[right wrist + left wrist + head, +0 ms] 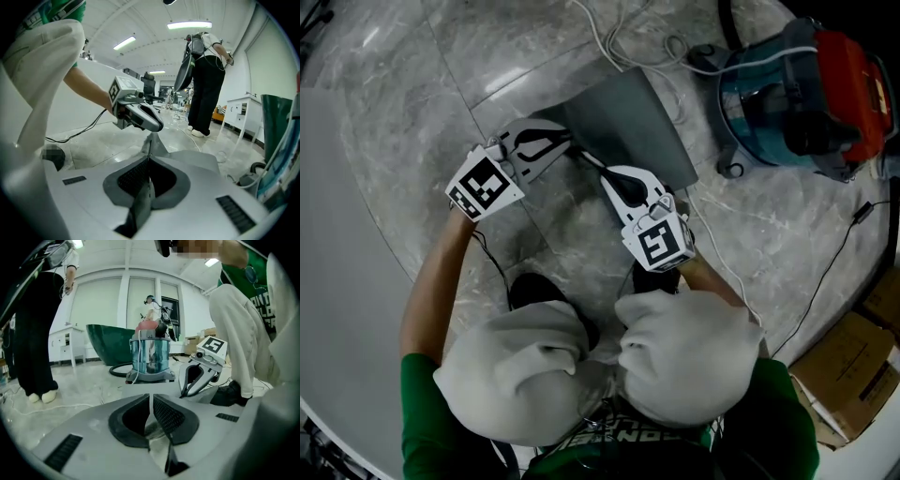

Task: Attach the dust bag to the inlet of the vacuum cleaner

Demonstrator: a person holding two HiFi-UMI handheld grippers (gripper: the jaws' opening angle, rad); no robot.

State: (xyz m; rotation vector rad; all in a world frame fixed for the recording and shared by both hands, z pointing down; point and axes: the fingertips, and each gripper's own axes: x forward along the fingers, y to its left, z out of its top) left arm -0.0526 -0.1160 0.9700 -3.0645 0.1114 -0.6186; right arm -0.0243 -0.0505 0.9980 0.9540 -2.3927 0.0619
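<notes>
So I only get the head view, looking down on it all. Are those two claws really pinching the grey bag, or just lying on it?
Observer: Pinching. Each claw's own view shows it: the left claw and the right claw are both shut on an edge of the dust bag.
Operator: Is anyone else around?
Observer: Yes. The right gripper view shows a person in dark trousers standing beyond the dust bag.
Operator: And what is behind the vacuum cleaner? My picture ends there.
Observer: In the left gripper view, a big dark green tub stands behind it.
</notes>
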